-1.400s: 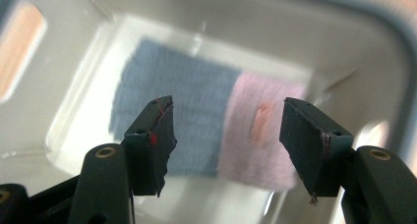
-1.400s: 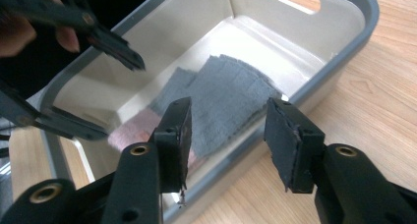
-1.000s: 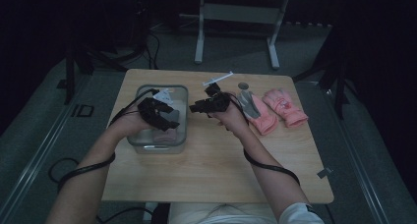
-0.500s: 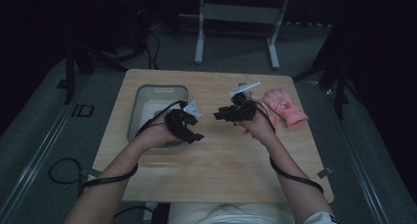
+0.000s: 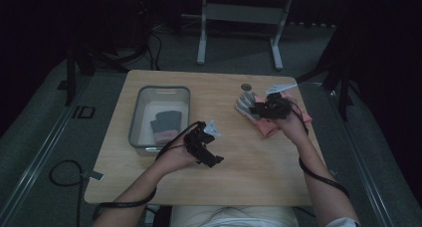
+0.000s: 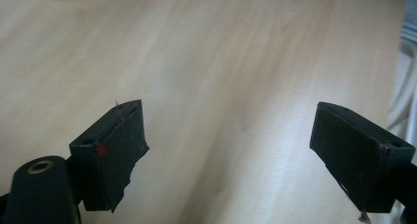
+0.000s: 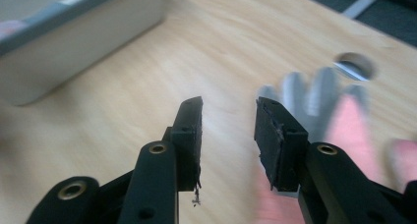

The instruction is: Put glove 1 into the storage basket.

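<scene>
1. High view: I have the left gripper [image 5: 205,146] over bare table [image 5: 259,172], at about four o'clock from the grey bin [image 5: 137,118]. A dark grey glove [image 5: 165,124] with a pinkish cuff lies inside the bin. My guess is the gloves are being collected there one by one. The right gripper [image 5: 264,107] hovers at the grey glove [image 5: 243,105], which lies on the pink gloves [image 5: 268,127] at roughly two o'clock from table centre.
2. Left gripper view: its jaws have just been opening and now stand wide and released, with nothing but wood between them.
3. Right gripper view: its jaws are partly parted and empty. The grey glove's fingers [image 7: 314,98] lie at one o'clock, blurred, so I can't tell whether the pads touch them. The bin wall [image 7: 74,42] sits at ten o'clock.
4. I can read no brand, label or writing anywhere.
</scene>
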The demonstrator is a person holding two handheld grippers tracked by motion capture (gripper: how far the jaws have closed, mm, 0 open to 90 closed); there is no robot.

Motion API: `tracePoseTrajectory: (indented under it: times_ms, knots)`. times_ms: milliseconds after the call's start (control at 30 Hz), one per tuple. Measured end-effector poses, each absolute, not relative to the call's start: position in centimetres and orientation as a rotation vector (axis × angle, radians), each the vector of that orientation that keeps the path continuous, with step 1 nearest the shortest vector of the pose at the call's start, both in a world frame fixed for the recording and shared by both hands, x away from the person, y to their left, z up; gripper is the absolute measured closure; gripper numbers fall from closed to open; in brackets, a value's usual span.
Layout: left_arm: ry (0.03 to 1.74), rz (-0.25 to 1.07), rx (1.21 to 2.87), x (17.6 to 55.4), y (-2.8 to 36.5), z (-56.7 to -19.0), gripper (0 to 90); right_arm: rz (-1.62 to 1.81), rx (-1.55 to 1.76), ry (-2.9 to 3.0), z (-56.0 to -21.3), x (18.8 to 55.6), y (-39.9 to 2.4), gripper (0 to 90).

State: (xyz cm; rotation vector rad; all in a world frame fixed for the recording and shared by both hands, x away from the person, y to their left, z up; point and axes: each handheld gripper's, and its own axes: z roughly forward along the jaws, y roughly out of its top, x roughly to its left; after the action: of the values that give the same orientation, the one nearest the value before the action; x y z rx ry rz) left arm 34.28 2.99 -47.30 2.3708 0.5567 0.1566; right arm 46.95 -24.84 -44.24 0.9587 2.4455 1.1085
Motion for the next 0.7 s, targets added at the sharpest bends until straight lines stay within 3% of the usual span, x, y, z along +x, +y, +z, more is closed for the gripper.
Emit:
tracePoseTrajectory:
  times_ms: [167,333,433,500,700]
  knots:
    - [0.576,0.246,2.397,32.8,2.4,-49.4,2.0,1.038,1.01,2.405,-44.8,48.8,-27.2,64.1]
    - [0.596,0.368,2.342,31.5,2.6,-51.5,2.0,0.968,1.016,2.405,-46.4,50.4,-27.3,63.8]
    - [0.617,0.305,2.225,30.7,3.2,-52.2,2.6,0.95,0.984,2.448,-47.8,51.1,-26.7,62.9]
    - [0.613,0.373,2.208,30.2,3.5,-52.7,2.8,0.935,0.968,2.466,-48.5,51.6,-26.4,63.3]
    - [0.646,0.372,2.143,29.2,4.4,-53.8,3.2,0.849,0.973,2.514,-50.1,53.0,-25.9,65.6]
